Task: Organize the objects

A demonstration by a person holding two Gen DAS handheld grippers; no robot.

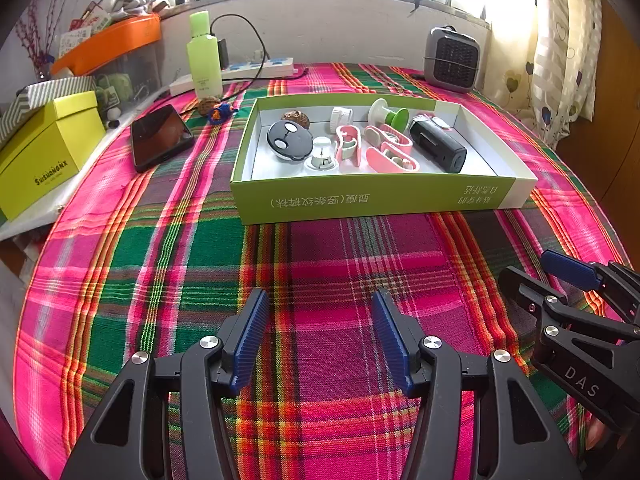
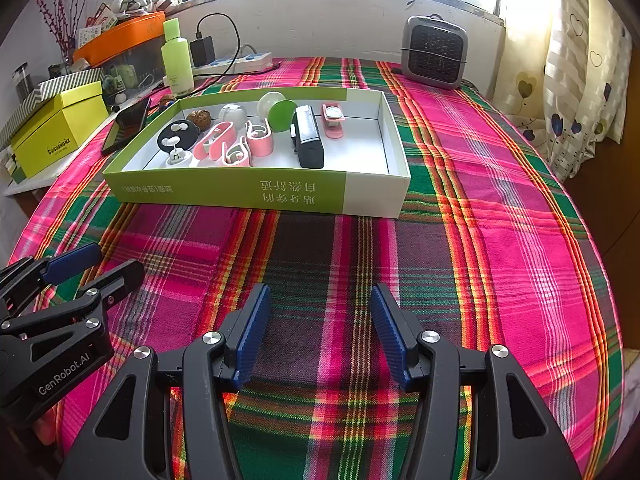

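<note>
Left wrist view, left to right: yellow box (image 1: 48, 152) beside the table's edge, dark phone (image 1: 160, 136) flat on the plaid cloth (image 1: 320, 264), long axis running away from the camera, green bottle (image 1: 205, 54) upright behind it, walnut (image 1: 209, 105) and small blue-orange item (image 1: 221, 113) loose on the cloth just left of the tray (image 1: 372, 198). Tray shallow, green and white, long axis across the view, open side up. Inside, counted: one black round gadget (image 1: 289, 139) with white dots, one walnut (image 1: 297, 119) behind it, one white plug-like part (image 1: 322, 155), one white cap (image 1: 341, 119), three pink clips (image 1: 349, 145) lying close together, one green-and-white spool (image 1: 389, 114) on its side, one black block (image 1: 438, 146) lying slantwise, and one small pink-and-white piece (image 1: 438, 122) behind the block. Grey heater (image 1: 452, 58) upright at the far right of the table.

Left tool (image 1: 320, 332) low over bare cloth near the camera, jaws parted about halfway, nothing between them, well short of the tray. Right tool (image 1: 532, 272) just beside it at the right edge, pointing toward the tray.

Right wrist view: right tool (image 2: 320, 330) likewise parted about halfway over bare cloth and holding nothing; tray (image 2: 256, 194) ahead and to the left.
</note>
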